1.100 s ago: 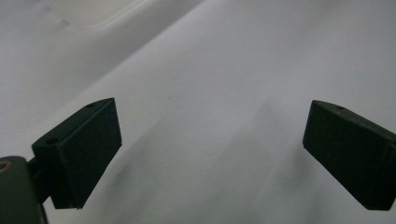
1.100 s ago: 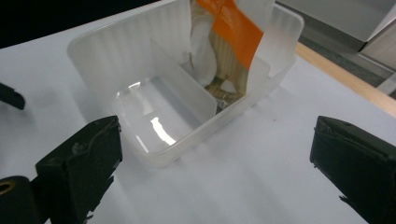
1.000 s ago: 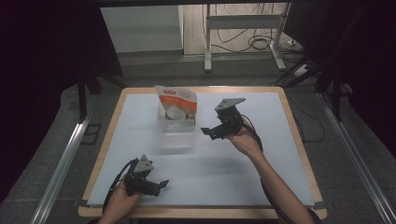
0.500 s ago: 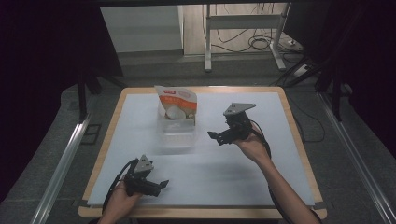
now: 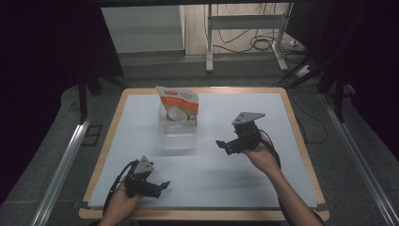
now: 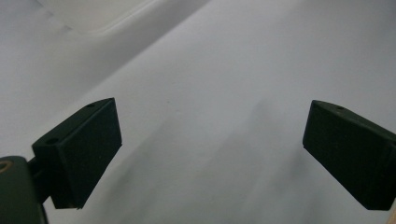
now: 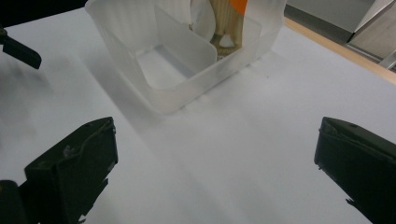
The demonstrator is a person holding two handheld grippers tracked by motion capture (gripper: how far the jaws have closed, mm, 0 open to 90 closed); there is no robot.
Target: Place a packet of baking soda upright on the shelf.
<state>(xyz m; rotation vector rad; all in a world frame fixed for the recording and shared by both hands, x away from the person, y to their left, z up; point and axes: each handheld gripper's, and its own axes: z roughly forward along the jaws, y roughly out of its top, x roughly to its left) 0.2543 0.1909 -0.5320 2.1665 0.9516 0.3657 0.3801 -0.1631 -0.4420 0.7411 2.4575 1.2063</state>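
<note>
**Both grippers empty, clear tub at mid-table**

High view: the clear plastic tub (image 5: 178, 134) sits at table centre, a bit toward 11 o'clock, w/ an orange-and-white pouch (image 5: 179, 104) standing at its 12 o'clock end, apparently inside it. My right gripper (image 5: 225, 146) hangs at the tub's 3 o'clock, near but apart, jaws aimed back toward the tub, wrist cocked up, forearm coming in from 5 o'clock. My left gripper (image 5: 162, 186) lies low by the table's 7 o'clock corner, well apart from the tub, pointing toward 3 o'clock.

Left gripper view: jaws spread wide, nothing between them, just white table sheet (image 6: 224, 93); a tub corner (image 6: 88, 16) blurs in at 11 o'clock.

Right gripper view: jaws spread wide, empty. Tub (image 7: 187, 88) ahead at 12 o'clock, w/ an inner divider; pouch (image 7: 224, 23) in the far compartment, near one bare.

My read: tub is light, thin-walled, prob flexes and slides on the sheet. I'd pinch the near rim wall, gently, not the corner. Pouch is soft, crinkly; could tip.
</note>
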